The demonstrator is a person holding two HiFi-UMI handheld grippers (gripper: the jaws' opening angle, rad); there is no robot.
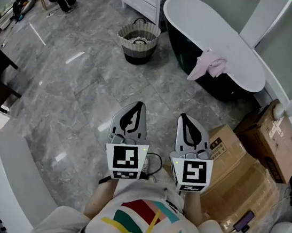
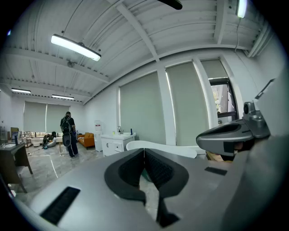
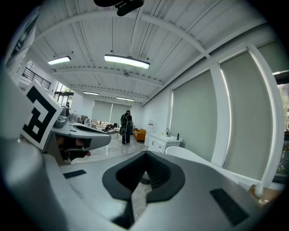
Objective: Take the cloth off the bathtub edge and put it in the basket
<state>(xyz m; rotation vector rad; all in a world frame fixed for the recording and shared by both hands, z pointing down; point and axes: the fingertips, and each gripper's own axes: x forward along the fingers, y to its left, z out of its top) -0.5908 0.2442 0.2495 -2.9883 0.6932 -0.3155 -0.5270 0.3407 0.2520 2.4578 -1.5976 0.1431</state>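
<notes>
Draping cloth [image 1: 209, 66] hides bathtub [image 1: 222, 35] edge partly.

Basket [image 1: 138, 52] interior — dim, indistinct

Two grey plastic grippers held side by side before the person's chest — left gripper [image 1: 133, 112] and right gripper [image 1: 189, 123] both with jaws closed together, empty, pointing forward and slightly down.

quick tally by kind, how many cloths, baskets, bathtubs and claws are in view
cloth: 1
basket: 1
bathtub: 1
claws: 2, left claw and right claw, both shut and empty
total: 5
</notes>
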